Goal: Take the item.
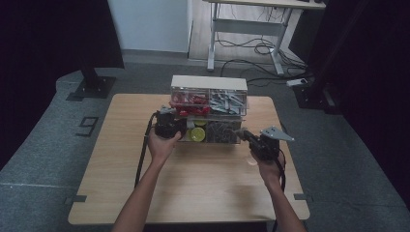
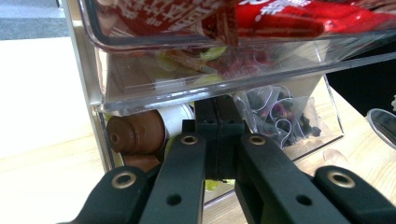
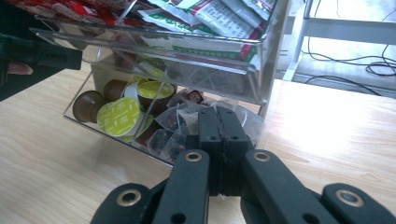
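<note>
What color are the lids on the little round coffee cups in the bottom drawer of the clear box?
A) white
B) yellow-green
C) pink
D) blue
B: in the right gripper view, the coffee capsules lying in the bottom drawer of the clear organizer show round yellow-green foil lids on brown bodies, next to the tea bags.

wooden table [image 1: 193, 188] | white desk [image 1: 251, 29] behind (cables [image 1: 261, 48] underneath) | grey floor [image 1: 43, 135]
</note>
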Tool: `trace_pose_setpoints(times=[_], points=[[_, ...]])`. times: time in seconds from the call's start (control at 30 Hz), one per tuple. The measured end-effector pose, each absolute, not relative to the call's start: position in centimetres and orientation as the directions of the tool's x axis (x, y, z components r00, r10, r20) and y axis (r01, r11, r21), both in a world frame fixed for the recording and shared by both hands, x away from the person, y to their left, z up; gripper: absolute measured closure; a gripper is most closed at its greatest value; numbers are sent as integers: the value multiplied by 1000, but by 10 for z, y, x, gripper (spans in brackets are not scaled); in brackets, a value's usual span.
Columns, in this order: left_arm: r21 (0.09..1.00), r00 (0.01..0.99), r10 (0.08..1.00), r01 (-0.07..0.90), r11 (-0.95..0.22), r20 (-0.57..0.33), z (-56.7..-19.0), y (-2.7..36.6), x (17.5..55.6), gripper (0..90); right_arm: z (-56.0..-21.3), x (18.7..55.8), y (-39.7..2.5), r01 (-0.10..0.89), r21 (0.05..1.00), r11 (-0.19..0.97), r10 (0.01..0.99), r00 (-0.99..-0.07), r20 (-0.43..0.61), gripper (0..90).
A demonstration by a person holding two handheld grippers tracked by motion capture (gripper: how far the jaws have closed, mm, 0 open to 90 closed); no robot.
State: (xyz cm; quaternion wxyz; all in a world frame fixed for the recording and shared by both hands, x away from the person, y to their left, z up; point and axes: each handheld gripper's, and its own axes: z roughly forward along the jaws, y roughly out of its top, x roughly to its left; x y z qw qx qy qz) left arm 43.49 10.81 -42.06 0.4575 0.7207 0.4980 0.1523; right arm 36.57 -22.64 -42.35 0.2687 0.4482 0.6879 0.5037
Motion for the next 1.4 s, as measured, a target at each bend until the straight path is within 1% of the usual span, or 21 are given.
trace_pose_setpoints(times=[0.57,1.4], points=[[810,455,859,580,-86,-234,-420,108,435,900,-423,366,-242,345,935,80,904,-421,79,891],[809,456,860,581,-91,-230,-419,106,435,900,-431,362,-265,361,930,71,921,-382,78,891]])
